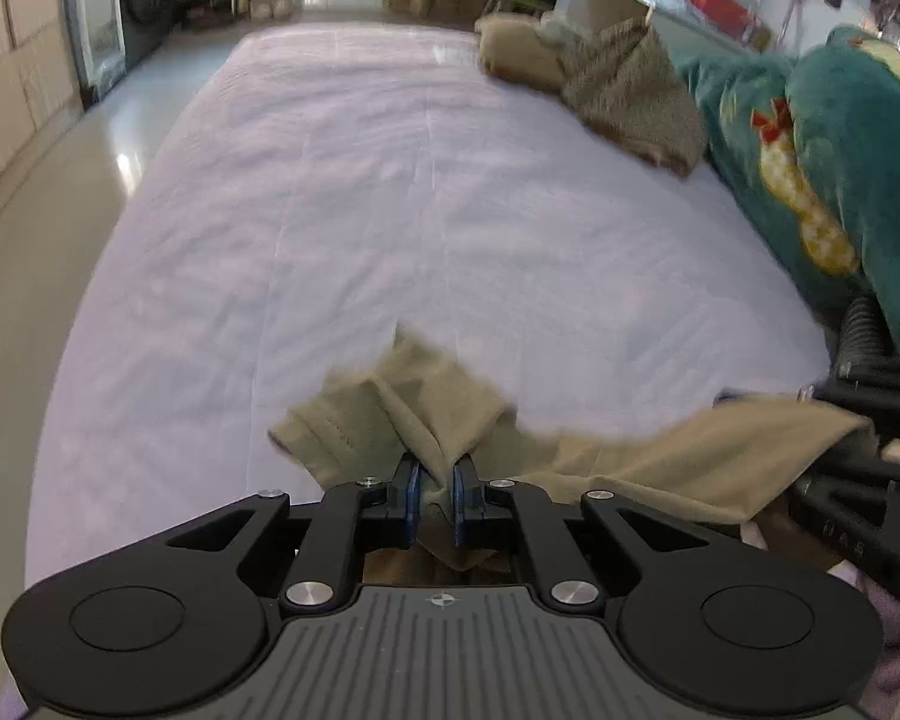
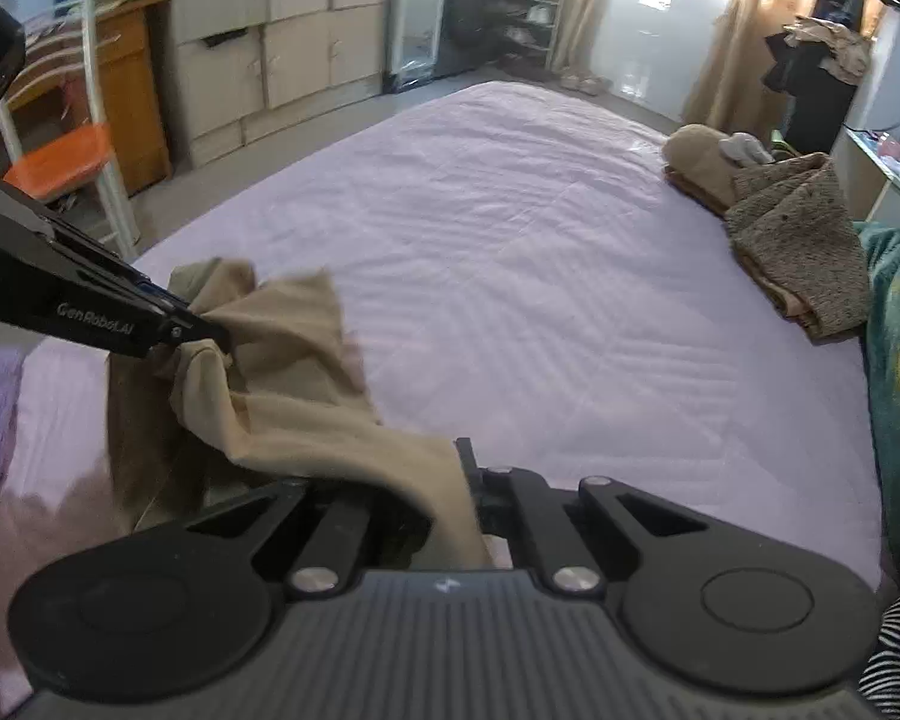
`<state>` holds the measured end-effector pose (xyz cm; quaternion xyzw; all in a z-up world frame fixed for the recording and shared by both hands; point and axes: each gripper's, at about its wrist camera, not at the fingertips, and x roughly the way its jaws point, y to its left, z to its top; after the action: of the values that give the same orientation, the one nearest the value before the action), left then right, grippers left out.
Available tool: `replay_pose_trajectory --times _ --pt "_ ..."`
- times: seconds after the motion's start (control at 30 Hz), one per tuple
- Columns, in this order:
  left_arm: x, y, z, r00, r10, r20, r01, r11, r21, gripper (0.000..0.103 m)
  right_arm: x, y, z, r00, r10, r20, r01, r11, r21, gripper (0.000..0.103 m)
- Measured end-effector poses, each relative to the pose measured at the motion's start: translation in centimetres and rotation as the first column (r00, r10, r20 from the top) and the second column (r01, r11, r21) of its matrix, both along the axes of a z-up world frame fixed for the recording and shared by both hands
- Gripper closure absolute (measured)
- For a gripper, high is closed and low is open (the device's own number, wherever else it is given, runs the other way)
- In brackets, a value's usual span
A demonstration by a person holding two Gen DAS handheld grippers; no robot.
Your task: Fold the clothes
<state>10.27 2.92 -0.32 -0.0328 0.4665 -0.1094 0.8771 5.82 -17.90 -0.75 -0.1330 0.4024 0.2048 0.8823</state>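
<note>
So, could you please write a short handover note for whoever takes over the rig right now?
Left hand-held gripper: shut on one end of the tan garment.
Right hand-held gripper: the garment's other end runs between its fingers, and it looks shut on it.
The garment hangs slack between the two, above the near edge of the bed.
Folded brown clothes already lie at the bed's far right side, beside a teal blanket.
Done: garment picked up at both ends.
Left: spread it flat on the sheet, fold it, add it to the pile.

One tan garment (image 1: 660, 456), two grippers, one bed (image 2: 510, 240), one pile of folded clothes (image 2: 792, 240).
</note>
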Motion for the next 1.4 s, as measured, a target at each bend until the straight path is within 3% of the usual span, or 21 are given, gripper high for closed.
replay_pose_trajectory --times 0.2,0.27,0.4,0.47,0.53,0.6,0.63,0.7,0.8,0.87,0.93,1.03,1.17,1.3,1.33,1.37,1.4 --pt "5.6 -2.5 -0.1 0.999 -0.044 -0.003 0.044 0.999 -0.014 0.093 2.8 -1.5 -1.3 0.997 -0.083 0.0 0.083 0.997 -0.001 0.098" --pt "7.8 -4.4 -0.5 0.997 -0.069 0.044 0.069 0.998 -0.003 0.093 4.2 -2.9 -2.1 0.989 -0.144 -0.014 0.145 0.989 0.01 0.098" --pt "12.0 -7.4 -2.3 0.995 -0.095 -0.036 0.094 0.995 -0.031 0.085 6.3 -6.2 -4.4 0.959 -0.27 -0.087 0.272 0.962 0.009 0.096" --pt "14.1 -8.9 -3.2 0.991 -0.108 -0.079 0.104 0.993 -0.047 0.08 7.2 -8.1 -5.8 0.933 -0.333 -0.136 0.336 0.942 -0.001 0.087" --pt "13.9 -8.8 -2.8 0.991 -0.106 -0.081 0.102 0.993 -0.056 0.08 8.2 -10.0 -7.2 0.901 -0.393 -0.184 0.398 0.917 -0.014 0.065" --pt "13.4 -8.6 -2.3 0.991 -0.103 -0.08 0.098 0.993 -0.063 0.079 8.7 -11.4 -7.8 0.875 -0.436 -0.212 0.443 0.896 -0.015 0.062" --pt "12.9 -7.9 -1.5 0.993 -0.094 -0.068 0.088 0.992 -0.087 0.077 8.3 -11.6 -7.1 0.878 -0.434 -0.199 0.444 0.896 0.006 0.061" --pt "11.1 -6.1 0.3 0.997 -0.069 -0.033 0.064 0.991 -0.116 0.07 7.3 -11.0 -5.1 0.91 -0.372 -0.181 0.39 0.918 0.074 0.058" --pt "7.7 -4.0 2.1 0.999 -0.041 -0.009 0.04 0.995 -0.096 0.053 4.6 -7.9 -1.6 0.973 -0.135 -0.189 0.169 0.969 0.179 0.038" --pt "5.3 -2.6 3.4 1.0 -0.024 0.007 0.024 0.996 -0.083 0.051 1.8 -4.9 0.0 0.984 0.056 -0.172 -0.022 0.981 0.191 0.02" --pt "3.0 -1.1 4.6 1.0 -0.006 0.024 0.008 0.998 -0.07 0.049 -1.0 -2.2 0.1 0.975 0.174 -0.141 -0.157 0.98 0.124 0.013" --pt "1.0 -0.6 3.8 1.0 0.017 0.013 -0.017 0.999 -0.035 0.049 -4.4 1.3 -1.4 0.953 0.278 -0.119 -0.283 0.959 -0.025 0.011" --pt "-0.5 -1.4 0.4 0.998 0.047 -0.03 -0.046 0.999 0.026 0.049 -6.1 3.7 -5.1 0.95 0.278 -0.144 -0.298 0.945 -0.139 0.011" --pt "-1.9 -2.1 -2.9 0.994 0.08 -0.071 -0.073 0.993 0.088 0.049 -4.5 3.2 -6.2 0.979 0.152 -0.135 -0.166 0.981 -0.098 0.015" --pt "-2.3 -2.3 -3.7 0.993 0.088 -0.081 -0.079 0.991 0.103 0.049 -3.9 2.7 -6.3 0.984 0.107 -0.145 -0.117 0.991 -0.065 0.02" --pt "-2.7 -2.5 -4.6 0.991 0.097 -0.091 -0.085 0.989 0.119 0.049 -3.2 2.1 -6.5 0.984 0.056 -0.166 -0.06 0.998 -0.02 0.036" --pt "-3.0 -2.7 -5.4 0.989 0.105 -0.101 -0.091 0.987 0.135 0.049 -2.5 1.2 -6.6 0.983 0.004 -0.182 -0.001 1.0 0.021 0.041"
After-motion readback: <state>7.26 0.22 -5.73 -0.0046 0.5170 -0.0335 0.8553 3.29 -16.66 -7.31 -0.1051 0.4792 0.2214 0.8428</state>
